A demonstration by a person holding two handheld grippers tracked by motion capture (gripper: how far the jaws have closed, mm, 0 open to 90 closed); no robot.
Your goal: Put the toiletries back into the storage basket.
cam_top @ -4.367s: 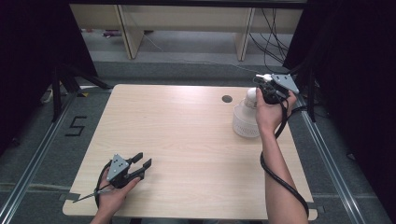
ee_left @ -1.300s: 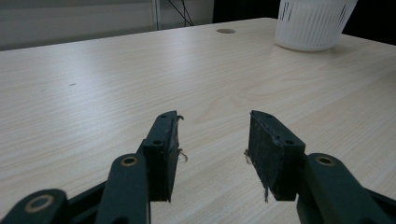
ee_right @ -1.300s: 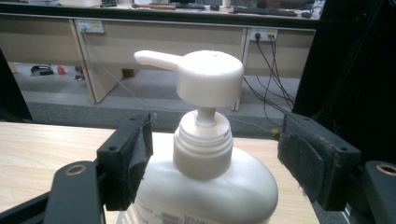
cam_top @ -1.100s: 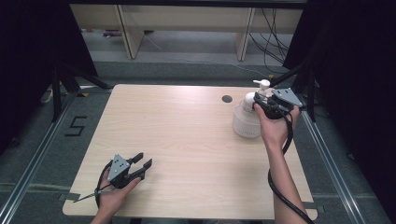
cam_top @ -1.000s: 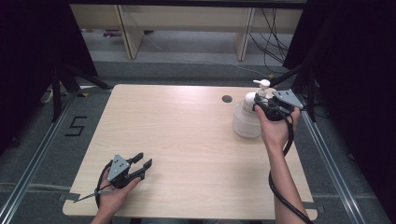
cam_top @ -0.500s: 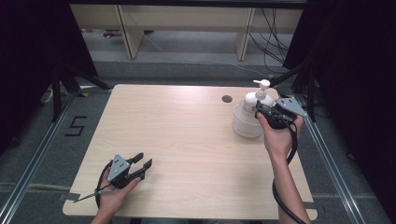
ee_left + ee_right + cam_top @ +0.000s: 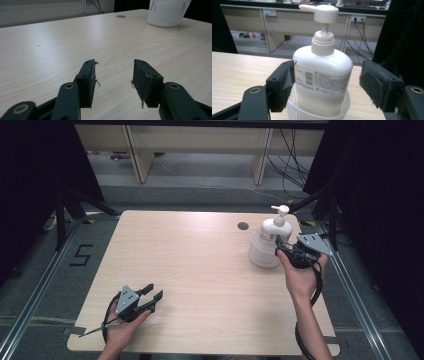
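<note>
White pump bottle (image 7: 323, 67) stands in its basket (image 7: 263, 254), the right gripper (image 7: 327, 82) spread wide around it, ready to squeeze next, while the left gripper (image 7: 113, 80) rests open.

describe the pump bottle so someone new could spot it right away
Start at the wooden table and go to its far right corner, where a white ribbed basket stands. The pump bottle stands upright inside it, all white with a printed label.
</note>
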